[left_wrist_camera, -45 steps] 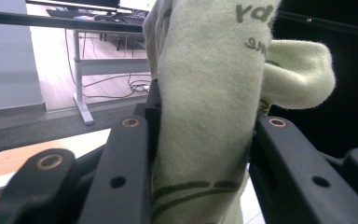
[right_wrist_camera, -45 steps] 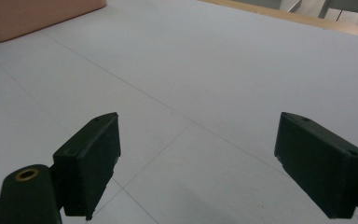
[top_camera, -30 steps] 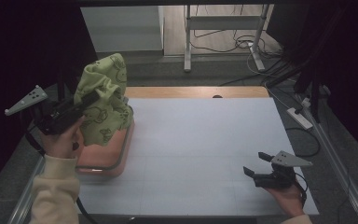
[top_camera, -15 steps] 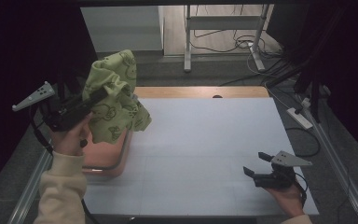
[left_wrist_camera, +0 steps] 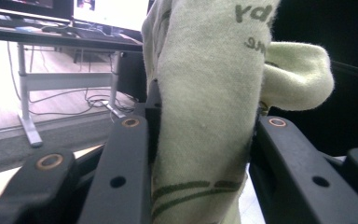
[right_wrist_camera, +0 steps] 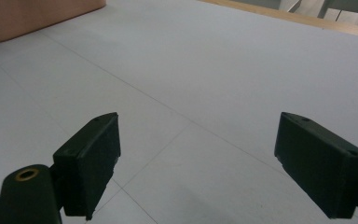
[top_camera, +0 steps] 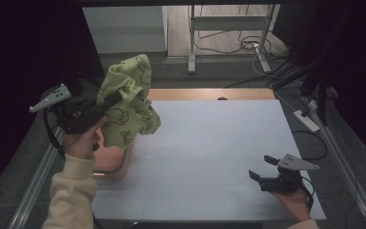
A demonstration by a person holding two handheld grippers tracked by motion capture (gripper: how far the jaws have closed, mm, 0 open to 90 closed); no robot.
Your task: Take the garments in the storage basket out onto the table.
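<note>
Since a second ago my left gripper (top_camera: 108, 101) has carried the green cloth (top_camera: 126, 107) up and out of the pink basin (top_camera: 116, 164), toward the middle of the table (top_camera: 209, 143); the right gripper (top_camera: 262, 168) has not stirred. Left jaws are closed partway on a thick bunched fold, the fabric squeezed between them and rising past the tips in the left gripper view, cloth (left_wrist_camera: 205, 116). The rest drapes below and beyond the jaws, clear of the basin rim. I judge it light, limp and not fragile; it will sag and swing, so a grip on a gathered fold serves best. Left forearm is raised, gripper near level. Right jaws stand wide apart, empty, low over the table.
</note>
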